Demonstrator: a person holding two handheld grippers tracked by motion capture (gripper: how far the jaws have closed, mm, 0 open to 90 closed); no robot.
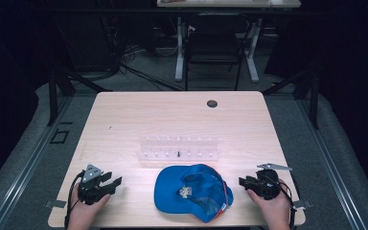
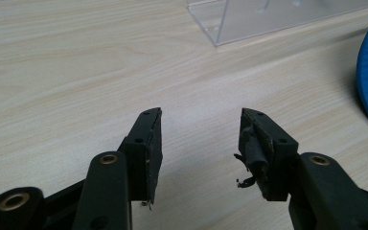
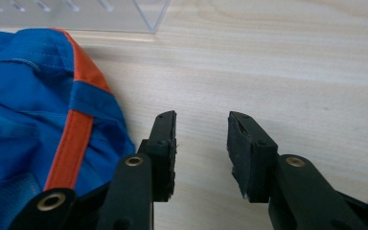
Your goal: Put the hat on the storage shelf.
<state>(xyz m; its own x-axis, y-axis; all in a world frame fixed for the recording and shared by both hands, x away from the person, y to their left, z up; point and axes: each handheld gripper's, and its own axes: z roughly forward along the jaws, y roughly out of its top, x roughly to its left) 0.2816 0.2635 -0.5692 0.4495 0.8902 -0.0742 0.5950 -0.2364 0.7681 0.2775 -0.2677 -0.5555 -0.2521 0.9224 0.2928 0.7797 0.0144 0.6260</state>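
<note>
We're at the start: approach step, nothing grasped yet. The blue cap (image 1: 192,191) lies upside down on the counter (image 1: 124,120), near its front edge and roughly centred, orange trim and inner lining facing up, something small and pale sitting in the crown. Just behind the cap stands a clear acrylic rack (image 1: 179,147) with 2 rows of pegs.

Left gripper (image 1: 115,181) sits well left of the cap, low over the counter, fingers (image 2: 151,143) spread with bare wood between them. In the left gripper view the cap's blue edge is off to the side, not between the fingers. Right gripper (image 1: 242,182) sits just right of the cap, pointing at it, fingers (image 3: 165,148) also spread and holding nothing. In the right gripper view the cap's orange-trimmed rim lies just beside 1 finger, apart from it as far as we can tell.

Our read: the cap is what we pick up, likely to go on the rack behind it. Next move calls for both grippers closing in on the cap from its 2 sides, each getting 1 finger under the rim fabric. Soft cloth, so pinch the stitched rim, not the loose lining. Right gripper is nearer, so it probably leads.
</note>
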